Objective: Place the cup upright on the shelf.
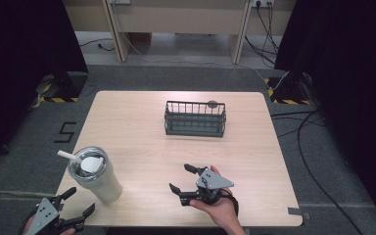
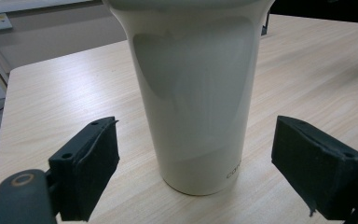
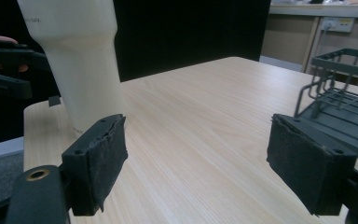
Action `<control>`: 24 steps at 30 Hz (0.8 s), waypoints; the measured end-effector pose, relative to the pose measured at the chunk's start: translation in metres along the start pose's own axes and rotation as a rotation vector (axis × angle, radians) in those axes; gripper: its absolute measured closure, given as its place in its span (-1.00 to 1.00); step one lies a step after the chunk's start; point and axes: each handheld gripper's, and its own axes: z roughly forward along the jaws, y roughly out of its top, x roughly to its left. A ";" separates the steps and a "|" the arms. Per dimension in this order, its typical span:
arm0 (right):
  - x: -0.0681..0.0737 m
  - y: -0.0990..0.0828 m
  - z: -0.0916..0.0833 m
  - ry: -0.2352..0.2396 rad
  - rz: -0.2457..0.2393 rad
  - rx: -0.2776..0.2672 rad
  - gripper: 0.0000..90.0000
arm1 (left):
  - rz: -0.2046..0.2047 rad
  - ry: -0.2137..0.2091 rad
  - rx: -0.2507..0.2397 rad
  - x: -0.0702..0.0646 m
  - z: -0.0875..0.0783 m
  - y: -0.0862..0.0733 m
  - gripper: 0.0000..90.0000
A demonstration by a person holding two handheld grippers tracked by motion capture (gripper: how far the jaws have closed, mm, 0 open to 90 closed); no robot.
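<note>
A cream tumbler (image 1: 98, 177) with a clear lid and a white straw (image 1: 68, 155) stands upright near the table's front left corner. My left gripper (image 1: 81, 202) is open just in front of it, at the table's edge. In the left gripper view the tumbler (image 2: 193, 102) rises close between the spread jaws without touching them. My right gripper (image 1: 182, 178) is open over the front middle of the table, held in a hand, with nothing between its fingers. In the right gripper view the tumbler (image 3: 77, 65) stands at the left.
A dark wire basket (image 1: 195, 119) sits at the table's far middle, seen as the basket (image 3: 342, 88) at the right of the right gripper view. Bare light wood table (image 1: 142, 132) lies between basket and tumbler. Cables run over the floor at the right.
</note>
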 end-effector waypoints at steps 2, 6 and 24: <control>0.001 0.002 0.006 0.008 -0.007 0.004 -0.55 | 0.000 0.000 0.000 0.000 0.000 0.000 -0.68; 0.001 0.005 0.015 0.021 -0.011 0.010 -0.56 | 0.001 -0.001 0.000 0.000 0.000 0.000 -0.68; 0.015 0.019 0.061 0.070 -0.002 0.007 -0.66 | 0.005 -0.009 -0.007 -0.001 0.000 0.000 -0.68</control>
